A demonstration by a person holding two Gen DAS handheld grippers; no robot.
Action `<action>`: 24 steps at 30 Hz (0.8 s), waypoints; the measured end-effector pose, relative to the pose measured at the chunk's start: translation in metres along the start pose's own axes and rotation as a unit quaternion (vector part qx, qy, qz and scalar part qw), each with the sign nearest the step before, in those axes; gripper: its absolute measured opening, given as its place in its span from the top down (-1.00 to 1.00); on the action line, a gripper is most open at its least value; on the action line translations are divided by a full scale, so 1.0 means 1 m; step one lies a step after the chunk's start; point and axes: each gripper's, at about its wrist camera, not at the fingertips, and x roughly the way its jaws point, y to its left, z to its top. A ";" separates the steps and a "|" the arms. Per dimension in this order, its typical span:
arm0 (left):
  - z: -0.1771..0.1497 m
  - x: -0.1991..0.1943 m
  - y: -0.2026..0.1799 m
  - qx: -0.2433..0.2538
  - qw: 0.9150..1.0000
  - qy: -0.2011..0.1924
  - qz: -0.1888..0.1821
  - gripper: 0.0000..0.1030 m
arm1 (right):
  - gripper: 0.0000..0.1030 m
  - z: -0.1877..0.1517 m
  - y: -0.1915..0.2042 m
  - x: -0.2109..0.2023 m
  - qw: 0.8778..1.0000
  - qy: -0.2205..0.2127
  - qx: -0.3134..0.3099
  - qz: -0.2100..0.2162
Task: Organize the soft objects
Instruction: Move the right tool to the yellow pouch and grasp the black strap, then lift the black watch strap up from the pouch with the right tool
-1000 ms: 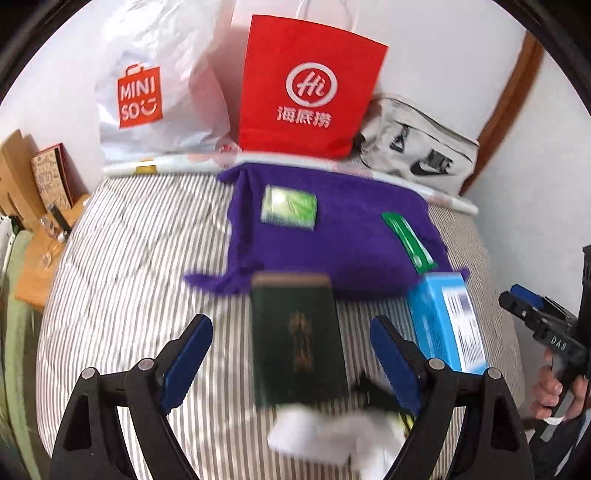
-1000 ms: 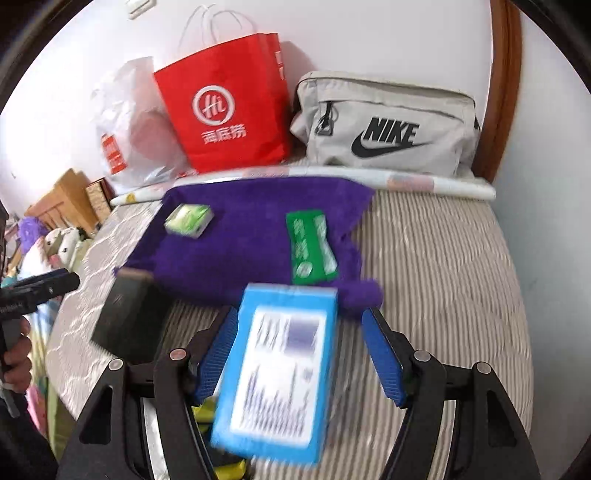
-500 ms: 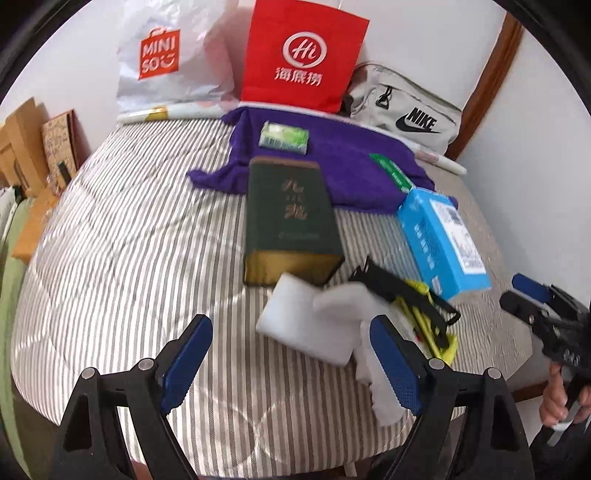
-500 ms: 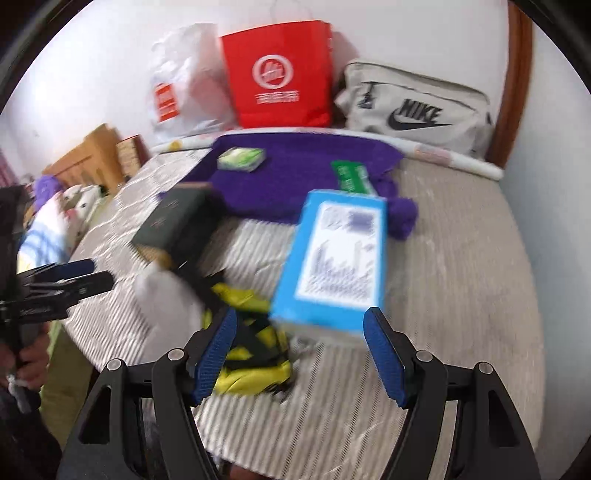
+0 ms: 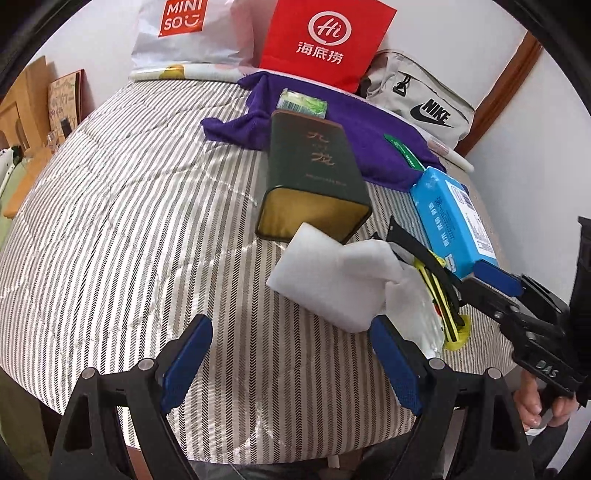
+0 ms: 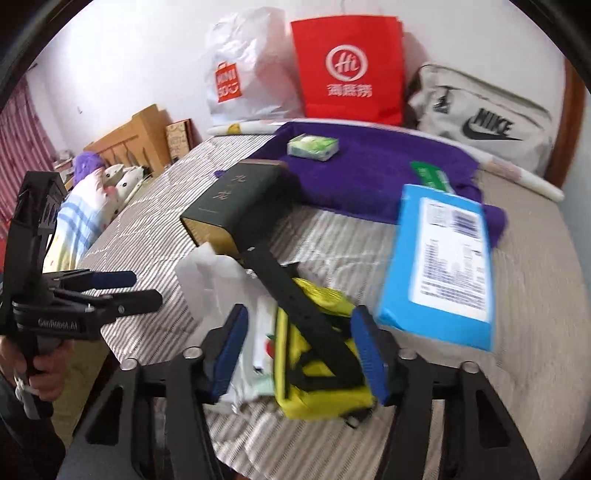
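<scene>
On the striped bed lie a white foam block [image 5: 332, 280], a crumpled white plastic bag [image 6: 258, 350] and a yellow pouch [image 6: 317, 369] with a black strap. My right gripper [image 6: 299, 350] hangs over the pouch, which lies between its closing jaws; the pads do not clearly press on it. My left gripper [image 5: 291, 365] stands open and empty just short of the foam block. A dark green box [image 5: 314, 173], a blue pack [image 5: 450, 218] and a purple towel [image 5: 332, 122] lie farther back. The towel carries a green tissue pack [image 5: 303, 103] and a flat green sachet [image 5: 402, 151].
A red paper bag [image 5: 325, 40], a white Miniso bag [image 5: 184, 33] and a grey Nike bag [image 5: 417, 99] lean on the far wall. Wooden furniture [image 6: 136, 136] and bedding stand left of the bed. The bed's near edge runs just under both grippers.
Both grippers drew back toward the bed's near edge and sank. The right one swung from the blue pack to above the yellow pouch, and its jaws narrowed. The left one stayed open.
</scene>
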 end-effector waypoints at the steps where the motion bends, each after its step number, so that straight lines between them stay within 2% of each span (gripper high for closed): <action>1: 0.000 0.001 0.001 -0.002 1.000 0.002 -0.001 -0.67 | -0.07 0.002 0.004 0.007 1.000 0.004 -0.007 -0.002; 6: 0.000 -0.001 0.001 0.002 1.000 0.006 -0.006 -0.67 | 0.03 -0.001 0.007 0.035 0.999 0.036 -0.012 -0.028; 10: -0.001 -0.001 0.001 0.008 1.000 0.008 -0.006 -0.68 | 0.37 0.000 -0.001 0.038 0.999 0.039 0.014 -0.012; 13: -0.002 -0.001 0.002 0.004 1.000 0.005 0.019 -0.68 | 0.71 0.003 -0.006 0.026 0.999 0.027 0.033 0.021; 18: -0.003 -0.004 0.003 0.005 1.000 0.003 0.012 -0.69 | 0.76 0.003 -0.006 0.020 0.997 0.036 0.041 0.048; 21: -0.004 -0.004 0.004 0.005 1.000 0.005 0.008 -0.69 | 0.76 0.003 -0.002 0.026 0.998 0.045 0.031 0.027; 24: -0.005 -0.006 0.005 0.005 1.000 0.005 0.002 -0.69 | 0.72 0.006 -0.002 0.029 0.998 0.047 0.033 0.024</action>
